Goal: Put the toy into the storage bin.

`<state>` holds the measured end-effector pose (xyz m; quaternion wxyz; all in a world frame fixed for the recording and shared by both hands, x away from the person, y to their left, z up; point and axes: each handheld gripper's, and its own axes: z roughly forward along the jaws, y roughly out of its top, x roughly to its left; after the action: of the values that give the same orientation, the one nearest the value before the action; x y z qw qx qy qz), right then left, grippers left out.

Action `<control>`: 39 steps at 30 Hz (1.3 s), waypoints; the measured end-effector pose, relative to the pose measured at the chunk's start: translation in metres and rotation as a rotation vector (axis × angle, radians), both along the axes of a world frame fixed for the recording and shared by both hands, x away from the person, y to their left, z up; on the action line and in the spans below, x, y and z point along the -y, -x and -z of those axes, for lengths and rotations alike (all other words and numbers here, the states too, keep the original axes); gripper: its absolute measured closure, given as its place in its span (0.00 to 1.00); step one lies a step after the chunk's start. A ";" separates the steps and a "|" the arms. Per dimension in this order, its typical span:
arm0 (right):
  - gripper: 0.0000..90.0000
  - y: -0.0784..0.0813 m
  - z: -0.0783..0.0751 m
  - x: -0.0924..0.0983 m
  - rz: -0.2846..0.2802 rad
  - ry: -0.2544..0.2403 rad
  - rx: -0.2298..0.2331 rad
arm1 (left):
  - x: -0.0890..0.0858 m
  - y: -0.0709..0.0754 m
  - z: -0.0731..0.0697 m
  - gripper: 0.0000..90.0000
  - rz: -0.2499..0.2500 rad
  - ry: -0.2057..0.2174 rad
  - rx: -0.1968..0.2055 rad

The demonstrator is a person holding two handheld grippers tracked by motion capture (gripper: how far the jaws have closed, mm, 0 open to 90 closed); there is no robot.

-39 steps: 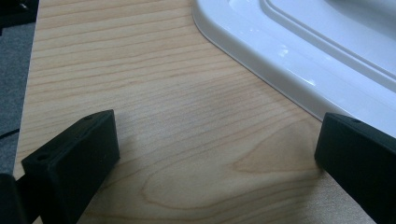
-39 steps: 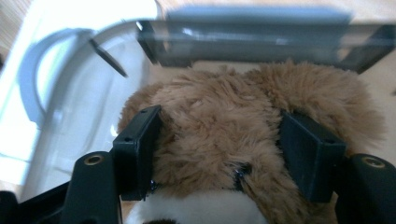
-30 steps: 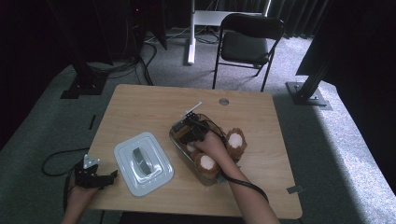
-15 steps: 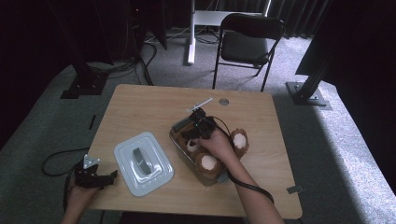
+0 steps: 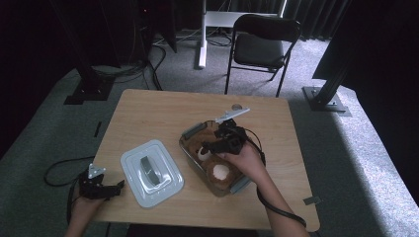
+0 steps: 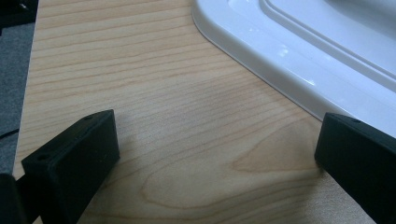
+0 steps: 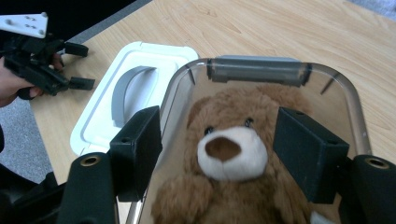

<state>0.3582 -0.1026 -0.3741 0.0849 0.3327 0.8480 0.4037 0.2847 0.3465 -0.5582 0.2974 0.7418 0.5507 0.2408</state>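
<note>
Your right gripper [image 7: 219,154] hovers over a clear container [image 7: 352,112] on the table [image 5: 163,111], jaws wide and gripping nothing. A brown teddy bear [image 7: 229,154] lies inside it, face up, apparently just packed in. Your left gripper [image 5: 101,186] rests at the near left table corner, jaws wide apart over bare wood, likely waiting. The white lid [image 5: 150,172] lies flat between gripper and container, ready for closing. Your right hand [image 5: 243,160] hides part of the bear; its legs are hard to make out.
</note>
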 end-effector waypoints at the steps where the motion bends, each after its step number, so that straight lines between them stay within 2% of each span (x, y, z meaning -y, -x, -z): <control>1: 0.35 0.004 -0.001 0.004 0.004 -0.006 0.006 | 0.000 0.000 0.000 0.00 0.000 0.000 0.000; 4: 0.35 0.011 -0.001 0.012 0.007 -0.016 0.010 | 0.000 0.000 0.000 0.00 0.002 -0.002 0.000; 6: 0.35 0.023 0.001 0.024 0.004 -0.024 0.002 | 0.000 0.000 0.000 0.00 -0.001 0.002 0.000; 15: 0.36 0.055 0.018 0.059 0.025 -0.043 -0.029 | 0.000 0.000 0.000 0.00 0.000 0.001 -0.001; 16: 0.36 0.055 0.018 0.059 0.025 -0.043 -0.029 | 0.000 0.000 0.000 0.00 0.000 0.001 -0.001; 17: 0.36 0.062 0.020 0.063 0.023 -0.064 -0.034 | 0.000 0.000 0.000 0.00 -0.001 0.002 -0.001; 21: 0.36 0.072 0.028 0.059 -0.007 -0.049 -0.051 | 0.000 0.000 0.000 0.00 -0.001 0.001 -0.001; 24: 0.36 0.069 0.037 0.053 -0.009 -0.012 -0.066 | 0.000 0.000 0.000 0.00 0.000 0.001 -0.001; 31: 0.36 0.049 0.050 0.044 0.003 -0.009 -0.112 | 0.000 0.000 0.000 0.00 -0.001 0.002 0.000; 34: 0.37 0.043 0.057 0.036 0.007 0.030 -0.111 | 0.000 0.000 0.000 0.00 0.000 0.002 0.000; 39: 0.37 0.039 0.063 0.020 0.011 0.160 -0.090 | 0.000 0.000 0.000 0.00 0.003 0.001 0.000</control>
<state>0.3192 -0.1221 -0.4367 0.0750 0.3472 0.8787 0.3188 0.2844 0.3463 -0.5582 0.2981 0.7424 0.5497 0.2403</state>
